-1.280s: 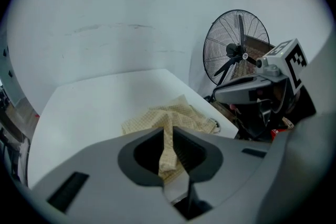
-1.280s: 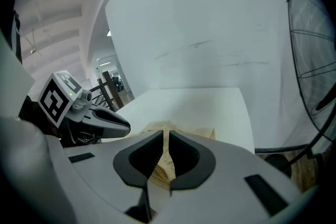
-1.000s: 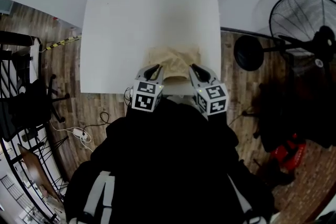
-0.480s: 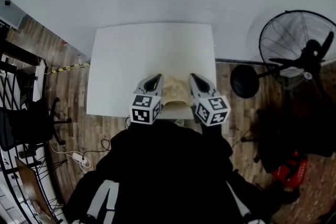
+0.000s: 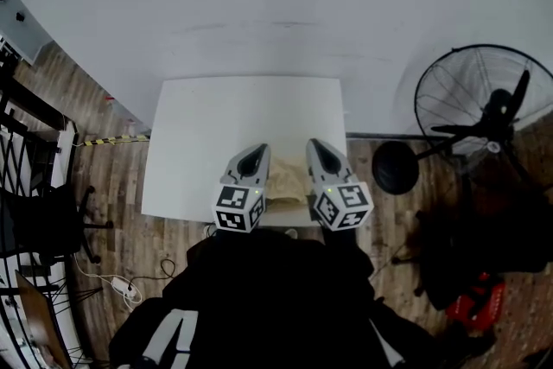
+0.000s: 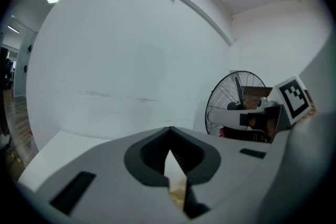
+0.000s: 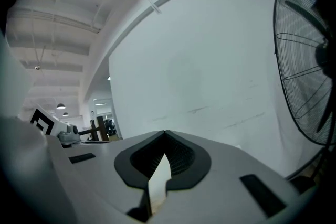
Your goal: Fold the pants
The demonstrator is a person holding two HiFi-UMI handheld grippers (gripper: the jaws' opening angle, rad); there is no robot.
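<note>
Hovering at the near edge of the white surface (image 5: 216, 121), the left gripper (image 5: 257, 154) and right gripper (image 5: 314, 148) sit side by side, apart, tips pointing away from the person (image 5: 276, 298) toward the white wall (image 5: 276, 4). Both gripper views look level at that wall, not down at the cloth.

Left gripper view: fingers (image 6: 149, 157) pressed together at the tips, nothing pinched. A thin slit behind the tips shows a sliver of beige below. Right gripper view: fingers (image 7: 137, 159) also pressed together at the tips, nothing between them, only white seen through the slit.

Beige pants (image 5: 287, 184) lie folded into a small bundle on the surface, at its near edge, between the two grippers in the head view and partly covered by them. Neither gripper holds the pants.

Standing fan (image 5: 479, 112) is right of the surface on the wood floor (image 5: 112, 186), well apart from the pants. Dark office chair (image 5: 47, 225) far left. Rest of the surface is bare white.
</note>
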